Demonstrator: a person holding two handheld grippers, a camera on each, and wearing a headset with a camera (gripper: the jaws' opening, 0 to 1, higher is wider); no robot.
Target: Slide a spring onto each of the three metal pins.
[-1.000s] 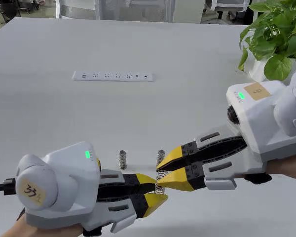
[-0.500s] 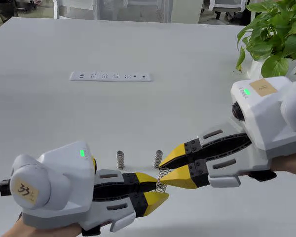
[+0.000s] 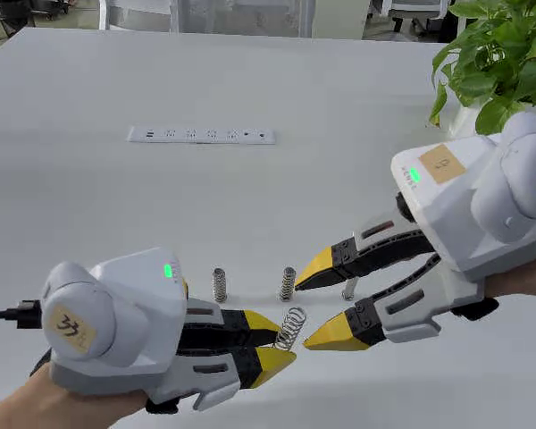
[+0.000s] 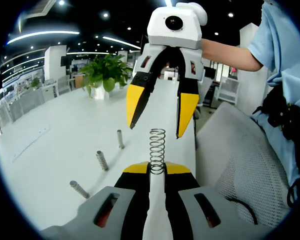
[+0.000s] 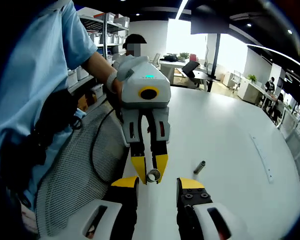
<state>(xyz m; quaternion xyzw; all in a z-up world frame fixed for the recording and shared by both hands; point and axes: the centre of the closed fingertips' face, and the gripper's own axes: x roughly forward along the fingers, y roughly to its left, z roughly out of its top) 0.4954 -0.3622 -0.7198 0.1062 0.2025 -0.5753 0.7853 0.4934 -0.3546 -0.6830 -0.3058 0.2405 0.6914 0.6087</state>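
Steel spring [image 3: 289, 327] pinched between the clamped left gripper [image 3: 287, 344]; right gripper [image 3: 301, 315] gapes wide, empty.

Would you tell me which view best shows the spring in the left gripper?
The left gripper view: the spring stands full length from the shut left gripper, coils distinct. The head view shows it small and slanted; the right gripper view, end-on as a ring.

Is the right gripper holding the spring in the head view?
No, the right gripper stands open by the spring, which the left gripper holds.
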